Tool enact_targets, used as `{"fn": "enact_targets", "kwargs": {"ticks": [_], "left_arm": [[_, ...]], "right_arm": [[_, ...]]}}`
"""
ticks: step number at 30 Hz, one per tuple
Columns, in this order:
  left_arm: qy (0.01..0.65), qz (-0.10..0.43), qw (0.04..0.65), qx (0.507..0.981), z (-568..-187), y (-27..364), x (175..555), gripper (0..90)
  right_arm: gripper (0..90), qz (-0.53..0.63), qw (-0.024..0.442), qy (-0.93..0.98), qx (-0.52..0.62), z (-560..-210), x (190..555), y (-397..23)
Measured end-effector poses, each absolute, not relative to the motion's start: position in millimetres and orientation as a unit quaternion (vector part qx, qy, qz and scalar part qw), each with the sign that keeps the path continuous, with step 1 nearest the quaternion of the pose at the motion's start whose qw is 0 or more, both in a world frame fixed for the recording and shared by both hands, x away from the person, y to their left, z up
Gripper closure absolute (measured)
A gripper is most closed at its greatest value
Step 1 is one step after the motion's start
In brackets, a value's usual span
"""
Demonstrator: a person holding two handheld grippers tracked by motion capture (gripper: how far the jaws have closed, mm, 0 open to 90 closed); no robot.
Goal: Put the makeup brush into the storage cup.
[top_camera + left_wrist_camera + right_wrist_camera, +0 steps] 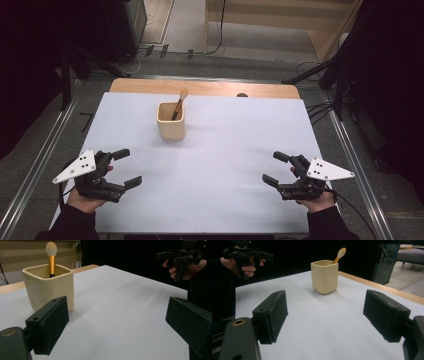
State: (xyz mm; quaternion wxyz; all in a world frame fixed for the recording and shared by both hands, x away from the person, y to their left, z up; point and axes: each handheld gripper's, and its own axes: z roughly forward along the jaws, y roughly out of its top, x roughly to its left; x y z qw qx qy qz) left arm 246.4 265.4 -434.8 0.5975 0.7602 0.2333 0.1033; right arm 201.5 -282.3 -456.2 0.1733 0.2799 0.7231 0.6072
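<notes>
Two hand-held grippers, left & right, jaws apart, cup w/ brush unlabelled.

Hidden and cropped
Brush lower handle sunk inside cup; right jaw cropped at lower right in left gripper view.

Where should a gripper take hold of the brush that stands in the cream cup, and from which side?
Probably grip the brush on its gold neck just below the pale head, coming from above. That part alone rises clear of the cup; the dark handle leans inside the walls.
</notes>
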Motion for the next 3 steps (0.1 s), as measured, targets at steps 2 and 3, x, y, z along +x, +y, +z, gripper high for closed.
{"fn": "enact_targets", "kwargs": {"ticks": [2,3], "left_arm": [[0.235,0.104,0.596,0.761,-435.0,265.2,246.5,5.8],[0.235,0.104,0.596,0.761,-435.0,265.2,246.6,5.8]], "right_arm": [[20.5,0.607,0.173,0.723,0.281,-456.2,201.7,-282.3],[20.5,0.607,0.173,0.723,0.281,-456.2,201.7,-282.2]]}}
